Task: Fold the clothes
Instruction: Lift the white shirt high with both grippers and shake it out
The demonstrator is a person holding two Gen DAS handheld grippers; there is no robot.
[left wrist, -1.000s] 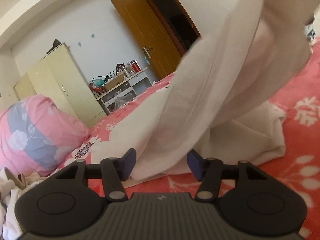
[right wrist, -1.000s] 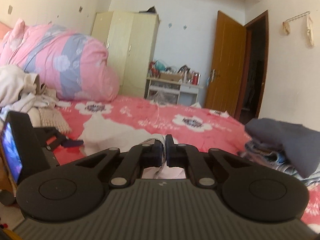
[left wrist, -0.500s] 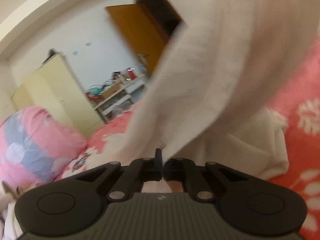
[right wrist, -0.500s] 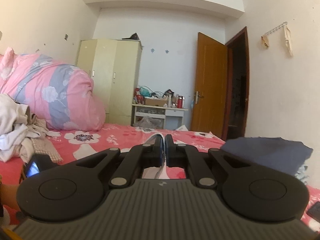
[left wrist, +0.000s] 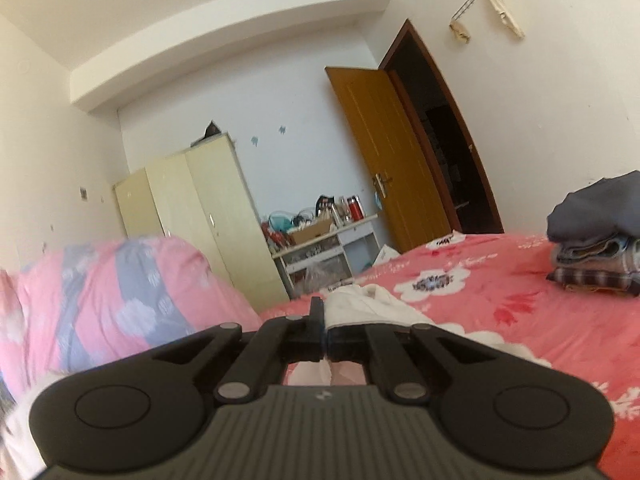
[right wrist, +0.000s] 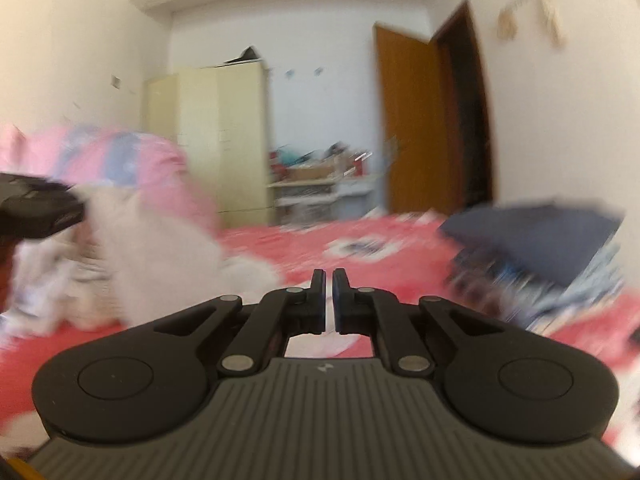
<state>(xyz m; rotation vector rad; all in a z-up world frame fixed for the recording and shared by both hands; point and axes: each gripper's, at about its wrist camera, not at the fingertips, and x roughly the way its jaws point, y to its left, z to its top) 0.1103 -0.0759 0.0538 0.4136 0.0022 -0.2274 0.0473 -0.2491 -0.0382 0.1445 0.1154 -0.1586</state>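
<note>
My left gripper [left wrist: 323,320] is shut on a white garment [left wrist: 362,306], whose cloth bunches over the right finger and hangs below the jaws. It is held high above the red floral bed [left wrist: 520,320]. In the blurred right wrist view the white garment [right wrist: 156,248] hangs in a bundle at the left, under the dark body of the left gripper [right wrist: 40,208]. My right gripper [right wrist: 328,292] is opening, with only a thin slit between the pads. Pale cloth still shows low between them and behind them.
A pink and blue quilt [left wrist: 120,300] is heaped at the left. Folded dark clothes [left wrist: 596,240] are stacked on the right of the bed. Beyond the bed stand a cream wardrobe [left wrist: 208,216], a cluttered white shelf [left wrist: 320,236] and an open brown door [left wrist: 396,144].
The left jaws closed on the white garment and rose with it, so the cloth no longer fills that view. The right gripper swung sideways and its view is now blurred.
</note>
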